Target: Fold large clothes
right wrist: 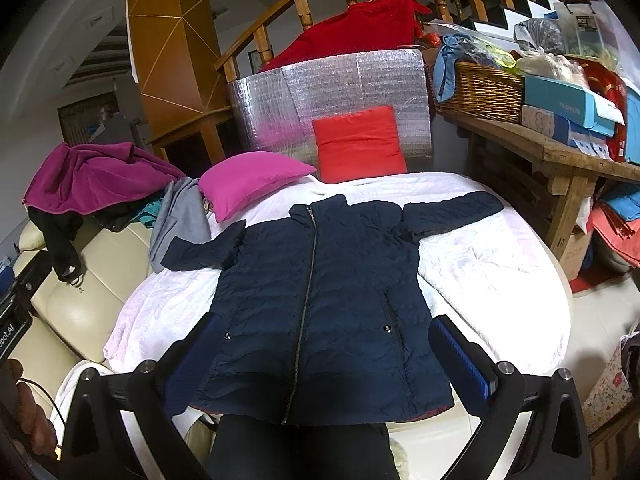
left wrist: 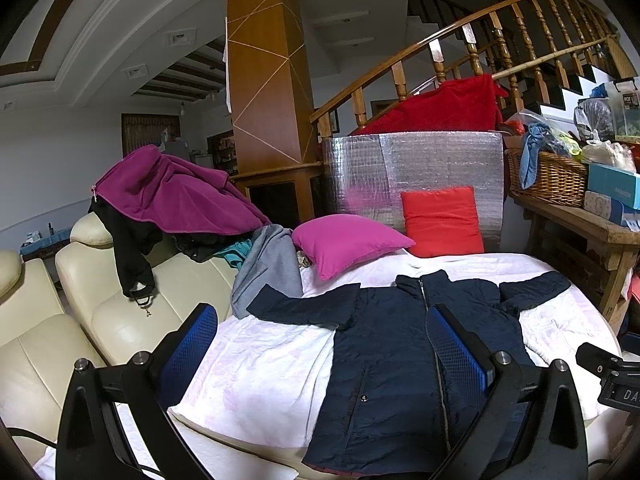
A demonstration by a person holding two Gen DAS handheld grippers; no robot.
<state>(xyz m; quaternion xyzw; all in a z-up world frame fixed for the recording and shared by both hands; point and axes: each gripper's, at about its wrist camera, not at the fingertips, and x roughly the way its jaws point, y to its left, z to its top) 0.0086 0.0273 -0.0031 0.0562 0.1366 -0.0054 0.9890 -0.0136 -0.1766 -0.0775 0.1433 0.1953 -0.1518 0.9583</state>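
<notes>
A wide wooden pillar (left wrist: 268,60) rises at upper centre, beside a curved wooden stair banister (left wrist: 480,36) sweeping to the upper right. A cream leather sofa (left wrist: 80,312) fills the lower left. At right, a rough wooden bench (right wrist: 560,160) carries a wicker basket (right wrist: 480,92) and boxes. White stepped ceiling mouldings (left wrist: 80,32) with recessed lights curve across the upper left.
</notes>
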